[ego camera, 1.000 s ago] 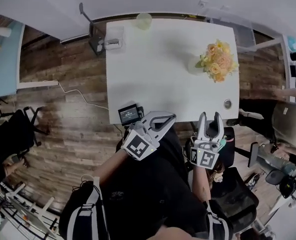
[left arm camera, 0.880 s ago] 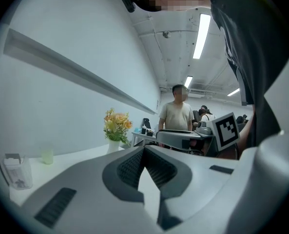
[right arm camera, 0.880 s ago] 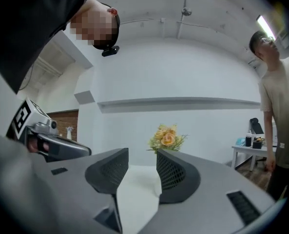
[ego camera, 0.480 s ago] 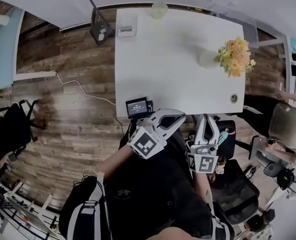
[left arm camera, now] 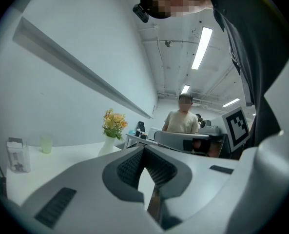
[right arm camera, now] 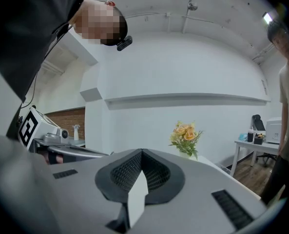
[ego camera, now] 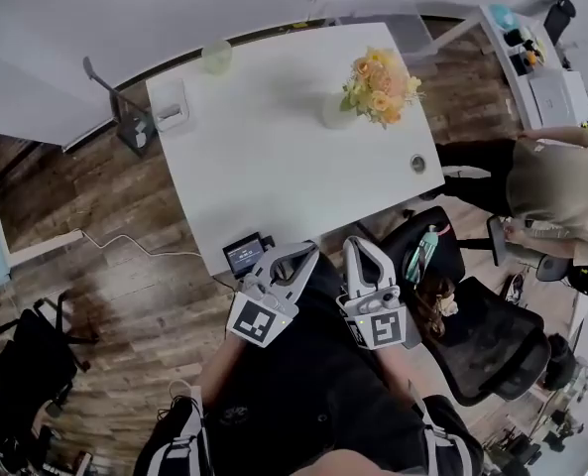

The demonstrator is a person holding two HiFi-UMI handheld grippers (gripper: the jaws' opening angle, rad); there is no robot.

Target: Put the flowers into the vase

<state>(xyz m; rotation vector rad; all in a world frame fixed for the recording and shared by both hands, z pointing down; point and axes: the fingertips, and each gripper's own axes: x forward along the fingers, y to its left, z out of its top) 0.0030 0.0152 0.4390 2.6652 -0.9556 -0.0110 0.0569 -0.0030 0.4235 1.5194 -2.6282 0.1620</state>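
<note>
We see the flowers (ego camera: 381, 85), orange and yellow with green leaves, standing in the white vase (ego camera: 335, 112) at the far right part of the white counter (ego camera: 264, 177). The blooms lean out to the right of the vase. Both tools hang level at the near edge of the counter, well apart from the vase, and touch nothing on it. The left tool (ego camera: 300, 256) is closed: in the left gripper view its ribbed pads meet at the tips with nothing between them. The right tool (ego camera: 359, 249) sits just beside it on the right. Its jaws have just been closing and now stand together, and the right gripper view shows nothing caught between the pads. A pale green cup (ego camera: 216, 56) stands at the far edge of the counter, left of the vase. A small white box (ego camera: 170, 117) sits near the far left corner, and a small round thing (ego camera: 418, 164) lies close to the right edge. A little screen (ego camera: 244, 257) sits at the near edge, just left of the left tool. A person (ego camera: 561, 191) in a beige shirt stands to the right of the counter. A black chair (ego camera: 477, 340) stands on the wooden floor (ego camera: 105, 256) at the near right.
</note>
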